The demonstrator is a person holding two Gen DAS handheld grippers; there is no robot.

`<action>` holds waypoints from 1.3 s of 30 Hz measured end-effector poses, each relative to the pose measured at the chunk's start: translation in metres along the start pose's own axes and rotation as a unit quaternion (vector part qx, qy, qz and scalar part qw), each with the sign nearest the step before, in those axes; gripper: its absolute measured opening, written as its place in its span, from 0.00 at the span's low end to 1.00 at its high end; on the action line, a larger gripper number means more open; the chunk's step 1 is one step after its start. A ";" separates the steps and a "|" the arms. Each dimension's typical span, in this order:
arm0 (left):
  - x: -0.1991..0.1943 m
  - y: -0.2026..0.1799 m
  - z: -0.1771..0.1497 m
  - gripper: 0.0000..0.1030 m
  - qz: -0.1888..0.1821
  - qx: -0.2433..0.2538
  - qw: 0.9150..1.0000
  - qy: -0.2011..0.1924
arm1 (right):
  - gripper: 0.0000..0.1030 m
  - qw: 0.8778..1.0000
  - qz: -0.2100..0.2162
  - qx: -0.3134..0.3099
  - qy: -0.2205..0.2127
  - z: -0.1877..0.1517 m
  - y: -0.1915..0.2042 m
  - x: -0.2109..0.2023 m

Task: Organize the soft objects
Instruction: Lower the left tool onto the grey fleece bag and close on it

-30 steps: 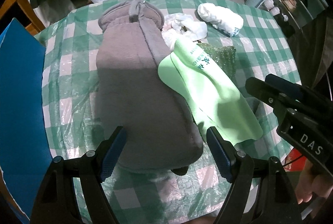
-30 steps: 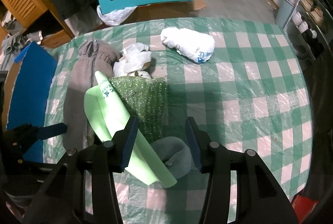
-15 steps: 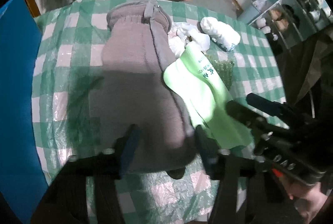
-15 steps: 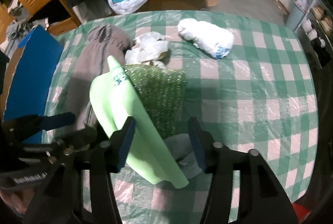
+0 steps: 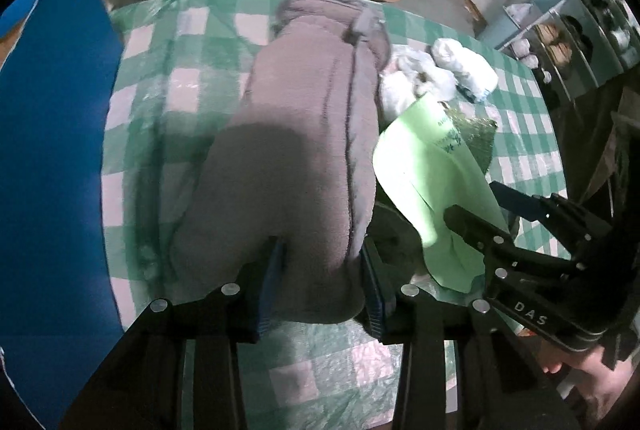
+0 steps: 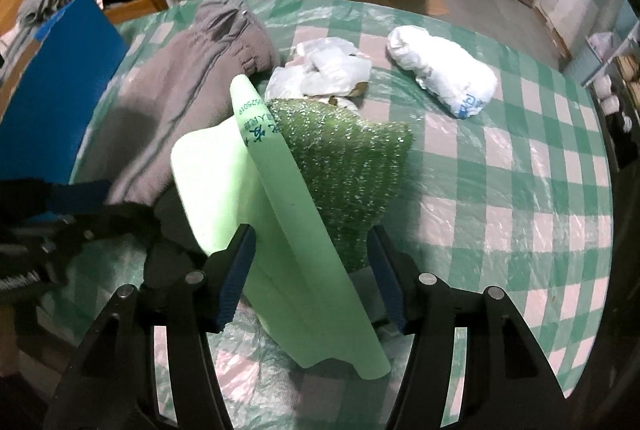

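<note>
Garment (image 5: 304, 150) runs lengthwise, waistband far, near end between left tool (image 5: 322, 278) fingers.

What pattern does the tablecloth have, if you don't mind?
The tablecloth has a green and white check, clearest in the right wrist view.

Left claw (image 5: 322, 276) closing on grey fleece (image 5: 296, 134); fleece's near end bulges over pad faces, contact line hidden. Foam sheet (image 6: 280, 230) between right claw (image 6: 310, 270) pads: whether pads touch, cannot tell. Grey thing under foam, behind right pad, mostly covered, kind unclear. Green mesh (image 6: 348, 166) near edge hidden behind foam. Blue board (image 5: 52, 150), left of left claw, cut by frame edge. Hand (image 5: 592, 378) lower right, only part showing. Shelf items far right too small.
</note>
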State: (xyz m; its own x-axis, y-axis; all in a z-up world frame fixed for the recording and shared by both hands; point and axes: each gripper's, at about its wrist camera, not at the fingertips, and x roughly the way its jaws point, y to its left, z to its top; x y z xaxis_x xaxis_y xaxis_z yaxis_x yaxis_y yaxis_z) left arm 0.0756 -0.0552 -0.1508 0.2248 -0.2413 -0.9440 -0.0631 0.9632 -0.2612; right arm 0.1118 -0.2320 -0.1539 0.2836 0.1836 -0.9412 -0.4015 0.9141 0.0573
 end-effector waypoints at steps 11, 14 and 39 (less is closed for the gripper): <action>-0.005 0.003 0.002 0.61 0.048 0.012 0.999 -0.013 | 0.10 1.000 0.008 0.002 -0.010 0.001 -0.003 -0.010; -0.002 0.001 0.005 0.68 0.054 0.014 0.998 -0.012 | 0.10 0.999 0.024 0.019 -0.019 0.001 -0.010 -0.019; 0.003 -0.009 0.020 0.78 0.105 0.051 0.993 -0.015 | 0.51 0.998 0.053 0.035 0.030 -0.010 -0.011 -0.002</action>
State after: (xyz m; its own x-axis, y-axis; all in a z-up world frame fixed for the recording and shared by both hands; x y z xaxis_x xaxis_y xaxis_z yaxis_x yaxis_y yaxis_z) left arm 0.0962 -0.0619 -0.1473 0.2467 -0.0306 -0.9686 -0.0141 0.9993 -0.0352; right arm 0.1071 -0.2457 -0.1562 0.1897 0.2617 -0.9463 -0.3639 0.9139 0.1798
